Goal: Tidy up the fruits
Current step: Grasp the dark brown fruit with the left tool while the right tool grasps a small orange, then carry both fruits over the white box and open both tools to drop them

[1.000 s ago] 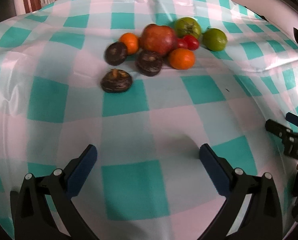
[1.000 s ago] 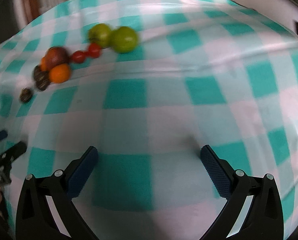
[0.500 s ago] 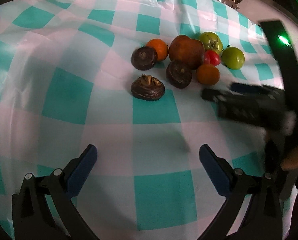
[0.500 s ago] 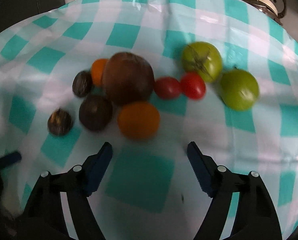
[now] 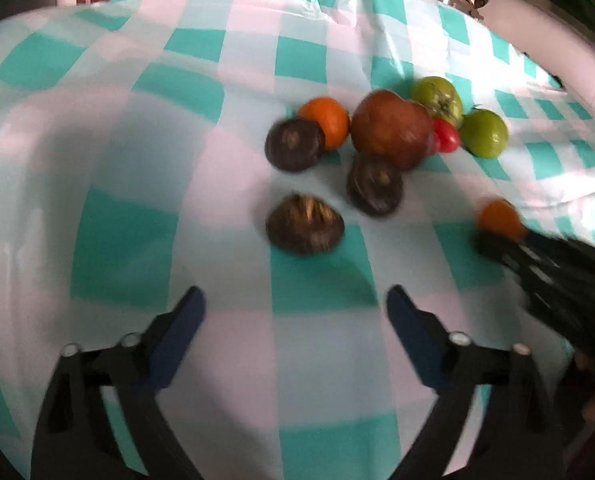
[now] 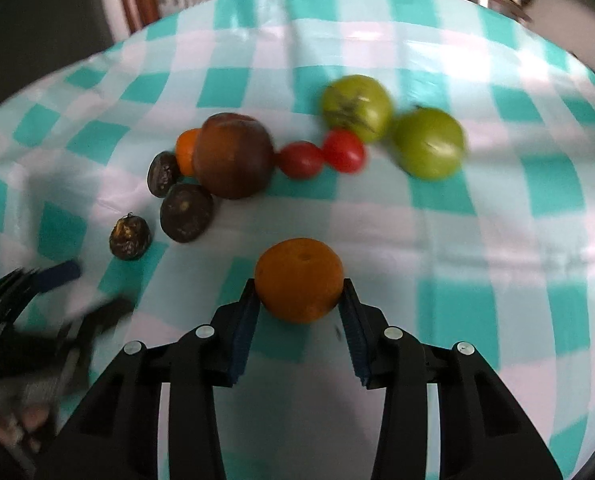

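Orange fruit (image 6: pixel 298 279) clamped in the right gripper (image 6: pixel 300 300), apart from the rest of the fruit on the checked surface (image 6: pixel 477 240).

Both blue pads (image 6: pixel 243 324) of the right gripper press the fruit's sides, near the camera and clear of the cluster behind: a large brown-red fruit (image 6: pixel 233 155), a second orange one (image 6: pixel 186 151) tucked at its left, three dark wrinkled fruits (image 6: pixel 185 212), two small red tomatoes (image 6: pixel 321 154) and two green tomatoes (image 6: pixel 393 130) to the right. The left gripper (image 5: pixel 295 308) hangs spread wide with nothing between its fingers, pointing at the nearest dark fruit (image 5: pixel 304 225). In its blurred view the right gripper and its orange appear at the right edge.
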### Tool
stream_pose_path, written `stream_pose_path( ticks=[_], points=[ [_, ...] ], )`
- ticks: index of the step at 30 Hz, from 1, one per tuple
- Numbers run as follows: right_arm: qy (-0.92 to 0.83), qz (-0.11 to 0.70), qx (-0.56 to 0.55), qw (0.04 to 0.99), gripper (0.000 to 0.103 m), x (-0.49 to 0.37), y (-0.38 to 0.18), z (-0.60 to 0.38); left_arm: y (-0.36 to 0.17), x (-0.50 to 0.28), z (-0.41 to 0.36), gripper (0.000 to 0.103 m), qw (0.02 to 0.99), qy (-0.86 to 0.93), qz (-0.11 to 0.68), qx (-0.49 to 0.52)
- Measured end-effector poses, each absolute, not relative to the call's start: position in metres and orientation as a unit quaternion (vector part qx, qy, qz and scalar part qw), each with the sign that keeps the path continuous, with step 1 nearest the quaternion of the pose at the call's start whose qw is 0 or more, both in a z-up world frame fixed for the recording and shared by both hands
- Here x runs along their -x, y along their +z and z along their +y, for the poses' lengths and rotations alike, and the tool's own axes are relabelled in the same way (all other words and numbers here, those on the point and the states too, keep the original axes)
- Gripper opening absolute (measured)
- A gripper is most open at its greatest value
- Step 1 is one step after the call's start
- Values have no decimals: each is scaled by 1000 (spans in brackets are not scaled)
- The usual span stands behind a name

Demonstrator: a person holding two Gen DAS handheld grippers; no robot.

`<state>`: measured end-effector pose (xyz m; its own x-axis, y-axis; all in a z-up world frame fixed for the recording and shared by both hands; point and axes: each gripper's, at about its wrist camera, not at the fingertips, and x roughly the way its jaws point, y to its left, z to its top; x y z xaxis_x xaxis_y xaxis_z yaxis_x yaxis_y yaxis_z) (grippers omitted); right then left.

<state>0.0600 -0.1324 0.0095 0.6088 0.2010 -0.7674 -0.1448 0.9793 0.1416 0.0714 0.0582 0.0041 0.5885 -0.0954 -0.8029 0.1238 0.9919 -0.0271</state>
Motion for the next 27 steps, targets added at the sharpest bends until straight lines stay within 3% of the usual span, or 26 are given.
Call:
stream_pose_path(
  ticks=[6, 16, 27],
  points=[
    [98, 421, -76, 898, 41, -38, 11, -156, 7, -98, 50, 44, 896, -56, 440, -32],
    [96, 406, -101, 903, 41, -16, 15, -159, 12, -62, 37, 43, 899, -74, 432, -15],
    [33, 344, -92, 934, 41, 115, 51, -202, 42, 40, -22, 43, 916, -143, 374, -35]
  ],
)
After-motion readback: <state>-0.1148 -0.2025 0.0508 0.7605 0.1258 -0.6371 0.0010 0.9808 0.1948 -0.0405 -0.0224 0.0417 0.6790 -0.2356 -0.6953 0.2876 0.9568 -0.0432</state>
